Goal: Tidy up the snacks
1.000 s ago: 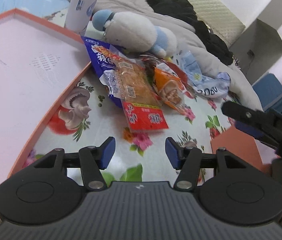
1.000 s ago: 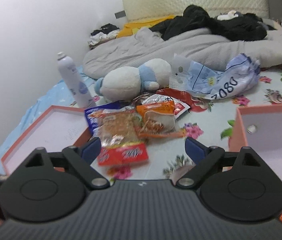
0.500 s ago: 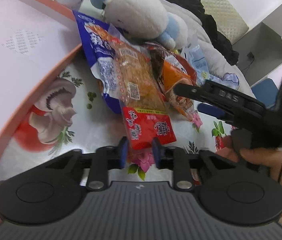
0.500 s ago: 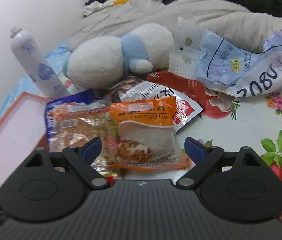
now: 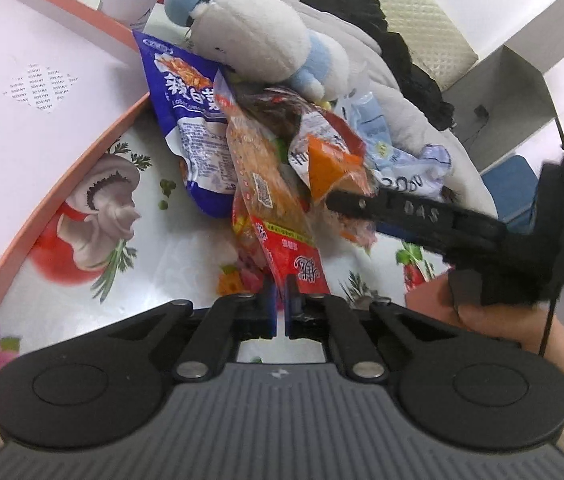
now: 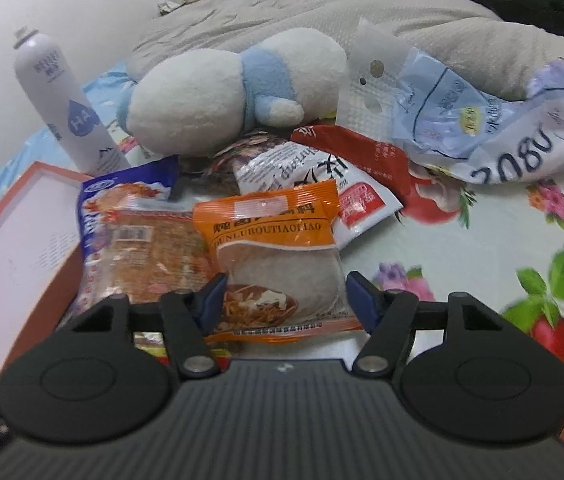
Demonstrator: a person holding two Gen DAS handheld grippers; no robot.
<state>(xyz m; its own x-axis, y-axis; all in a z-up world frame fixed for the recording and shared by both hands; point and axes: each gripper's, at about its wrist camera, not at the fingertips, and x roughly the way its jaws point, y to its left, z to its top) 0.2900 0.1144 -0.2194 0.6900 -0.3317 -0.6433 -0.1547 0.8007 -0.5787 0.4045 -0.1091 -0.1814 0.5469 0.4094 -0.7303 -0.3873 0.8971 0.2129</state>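
crinkled red-ended snack packet (image 5: 282, 240) lifted, apparently pinched by left gripper (image 5: 278, 304)

Both hand-held grippers angled downward, left clamped, right closing.

The left hand-held gripper (image 5: 278, 304) has its blue pads pinched together on the red end of a clear-and-red snack packet (image 5: 278, 216). The right hand-held gripper (image 6: 285, 296) is closing, jaws still apart on either side of an orange snack packet (image 6: 278, 248), pads not yet pressing it. In the left wrist view, the person's right hand (image 5: 521, 328) grips its handle.
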